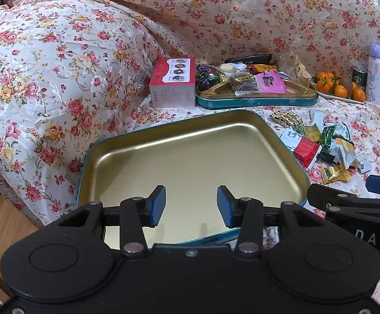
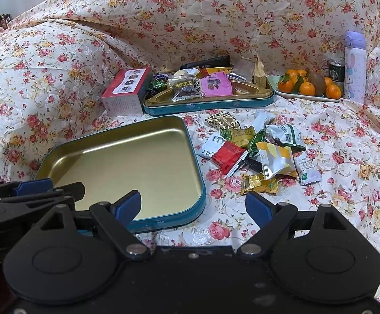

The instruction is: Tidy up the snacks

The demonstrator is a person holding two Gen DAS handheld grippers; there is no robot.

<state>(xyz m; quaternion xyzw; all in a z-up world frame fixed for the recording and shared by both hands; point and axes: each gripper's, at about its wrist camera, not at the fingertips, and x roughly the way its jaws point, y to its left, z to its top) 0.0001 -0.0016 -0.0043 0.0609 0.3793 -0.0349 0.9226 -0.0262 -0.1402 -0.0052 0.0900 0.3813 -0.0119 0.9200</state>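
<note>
An empty gold tin lid with a teal rim [image 1: 148, 162] [image 2: 179, 157] lies on the floral cloth in front of me. Behind it stands a teal tin [image 1: 255, 102] [image 2: 208, 106] filled with wrapped snacks. A loose pile of snack packets [image 1: 320, 146] [image 2: 263, 154] lies on the cloth right of the lid. My left gripper [image 1: 191, 205] hovers open over the lid's near part, nothing between its fingers. My right gripper [image 2: 192, 208] is open above the lid's right corner and the cloth, just short of a gold-wrapped candy [image 2: 259, 184]. Each gripper shows at the edge of the other's view.
A red and grey box [image 1: 173, 82] [image 2: 126, 91] stands left of the filled tin. At the back right a white plate of tangerines [image 1: 339, 95] [image 2: 305, 95], a dark can [image 2: 336, 72] and a lilac bottle [image 1: 377, 74] [image 2: 355, 66]. Wooden floor [image 1: 4, 225] below left.
</note>
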